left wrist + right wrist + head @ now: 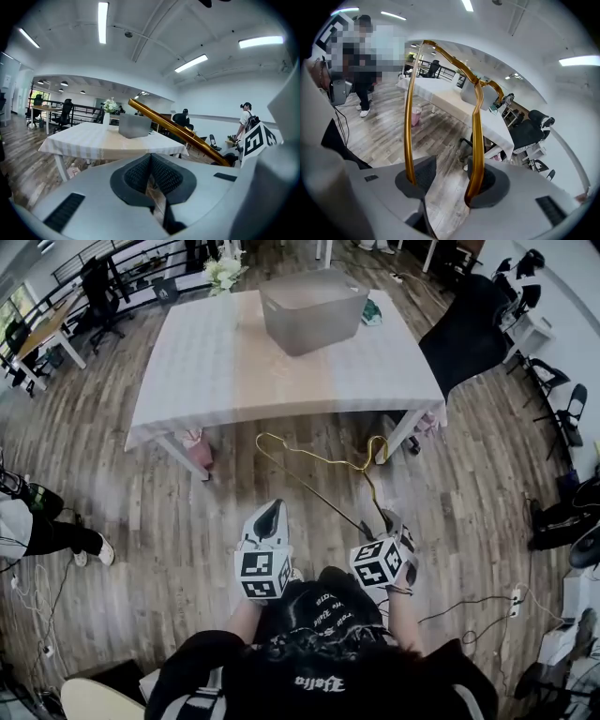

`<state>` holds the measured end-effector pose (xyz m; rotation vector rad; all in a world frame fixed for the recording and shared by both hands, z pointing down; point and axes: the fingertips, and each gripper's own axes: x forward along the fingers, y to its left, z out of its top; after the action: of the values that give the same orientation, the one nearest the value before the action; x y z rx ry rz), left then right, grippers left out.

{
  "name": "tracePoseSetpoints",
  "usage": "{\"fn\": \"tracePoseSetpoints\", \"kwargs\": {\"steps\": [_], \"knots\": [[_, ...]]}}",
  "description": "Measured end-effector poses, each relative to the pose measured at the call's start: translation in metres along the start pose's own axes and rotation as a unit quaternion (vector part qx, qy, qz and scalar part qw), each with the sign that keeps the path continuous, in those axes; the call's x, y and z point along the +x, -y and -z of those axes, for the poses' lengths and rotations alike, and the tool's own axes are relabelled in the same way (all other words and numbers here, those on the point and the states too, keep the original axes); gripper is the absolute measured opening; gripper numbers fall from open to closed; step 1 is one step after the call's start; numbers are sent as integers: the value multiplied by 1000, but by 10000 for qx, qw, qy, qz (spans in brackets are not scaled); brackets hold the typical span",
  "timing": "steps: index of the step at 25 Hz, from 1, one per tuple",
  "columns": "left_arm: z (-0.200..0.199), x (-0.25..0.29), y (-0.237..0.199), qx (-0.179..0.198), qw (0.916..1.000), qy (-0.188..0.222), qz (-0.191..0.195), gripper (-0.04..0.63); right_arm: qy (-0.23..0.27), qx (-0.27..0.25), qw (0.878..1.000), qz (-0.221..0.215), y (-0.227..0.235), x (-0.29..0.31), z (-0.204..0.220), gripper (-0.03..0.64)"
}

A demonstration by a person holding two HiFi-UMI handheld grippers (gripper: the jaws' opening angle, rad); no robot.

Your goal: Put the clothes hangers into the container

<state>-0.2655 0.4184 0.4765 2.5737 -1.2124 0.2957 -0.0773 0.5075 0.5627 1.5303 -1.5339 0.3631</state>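
A gold wire clothes hanger (319, 460) hangs in the air over the wood floor, short of the table's near edge. My right gripper (382, 521) is shut on one end of it; in the right gripper view its two gold bars (476, 117) rise from between the pads of that gripper (447, 180). My left gripper (270, 515) floats beside it, shut and empty, pads (159, 174) meeting. The hanger (178, 129) crosses the left gripper view. A translucent grey container (314, 310) stands on the far part of the white-clothed table (216, 362).
A black office chair (469, 329) stands right of the table, white flowers (223, 273) at its far left corner. A person's legs (37, 521) and cables lie at the left on the floor. Another person (365, 61) stands off to the left.
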Motion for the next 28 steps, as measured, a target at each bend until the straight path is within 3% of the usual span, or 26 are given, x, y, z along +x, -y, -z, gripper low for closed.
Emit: {"fn": "tracePoseSetpoints", "kwargs": {"steps": [8,14,21,28], "knots": [[3,15,-18,17,10000,-46,44,20,146,77,9998,-84,-11,16,-19,219],[2,44,-26,-50,9999,-63,-101,20,251,11,9996,-142,13,47,-36,219],[-25,133,-29,-2,9993,-120,-350,20,371,-118,9982,-453,71,117,-71,219],[-67,236,-13,-43,9987,-49,-497,20,520,-305,9967,-545,169,182,-112,221]]}}
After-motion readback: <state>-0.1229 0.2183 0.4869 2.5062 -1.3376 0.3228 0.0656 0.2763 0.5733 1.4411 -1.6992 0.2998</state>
